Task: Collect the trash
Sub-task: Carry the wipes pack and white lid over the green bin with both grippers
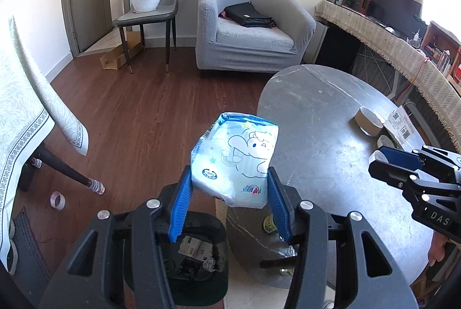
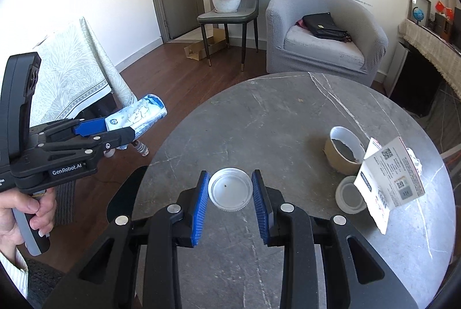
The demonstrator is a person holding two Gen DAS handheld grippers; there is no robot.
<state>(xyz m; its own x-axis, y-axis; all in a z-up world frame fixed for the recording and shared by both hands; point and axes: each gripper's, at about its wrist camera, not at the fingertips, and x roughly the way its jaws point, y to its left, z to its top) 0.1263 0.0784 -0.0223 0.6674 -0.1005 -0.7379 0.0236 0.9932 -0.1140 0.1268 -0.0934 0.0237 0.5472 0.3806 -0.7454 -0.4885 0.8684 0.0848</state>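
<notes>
The left gripper squeezes a soft blue tissue pack in the air, right above the black trash bin on the floor. The right gripper hugs a white lid on the grey counter. I think the floppy pack could slip and miss the bin. Farther back sit a tape roll and a torn paper box.
</notes>
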